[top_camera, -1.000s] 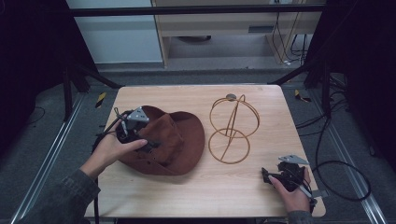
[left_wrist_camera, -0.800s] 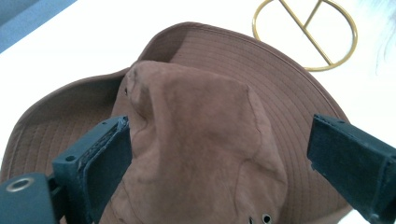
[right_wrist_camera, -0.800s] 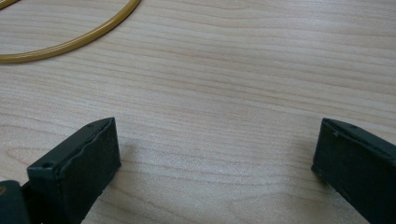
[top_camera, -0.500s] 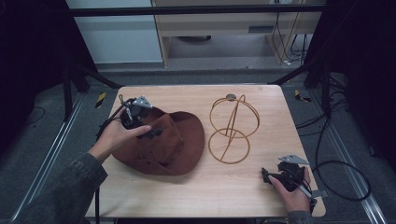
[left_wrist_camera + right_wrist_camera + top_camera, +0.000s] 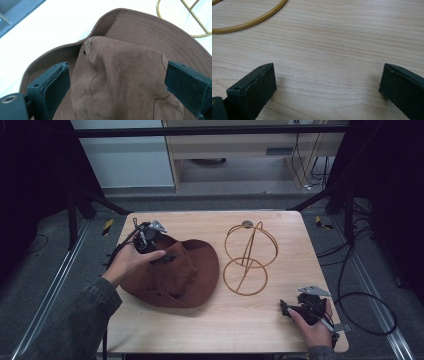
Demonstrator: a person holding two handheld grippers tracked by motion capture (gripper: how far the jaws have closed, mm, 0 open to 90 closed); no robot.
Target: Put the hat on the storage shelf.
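A brown suede brimmed hat (image 5: 180, 272) lies on the left half of the wooden table (image 5: 250, 325). A gold wire hat stand (image 5: 250, 255) rises to its right. My left gripper (image 5: 165, 256) hovers over the hat's far left side, open. In the left gripper view the hat's crown (image 5: 117, 82) sits between the two spread jaws, with no squeeze visible. My right gripper (image 5: 286, 309) rests low near the table's front right corner, open over bare wood (image 5: 327, 62). The stand's base ring (image 5: 249, 21) curves across the top left of the right gripper view.
The table's edges drop to a grey floor with cables (image 5: 360, 295) on the right. A wooden cabinet (image 5: 235, 150) stands behind the table. Dark frame legs (image 5: 90, 200) flank the back corners.
My left gripper has moved away from me and slightly up along the hat's left side. The hat, stand and right gripper have stayed in place.
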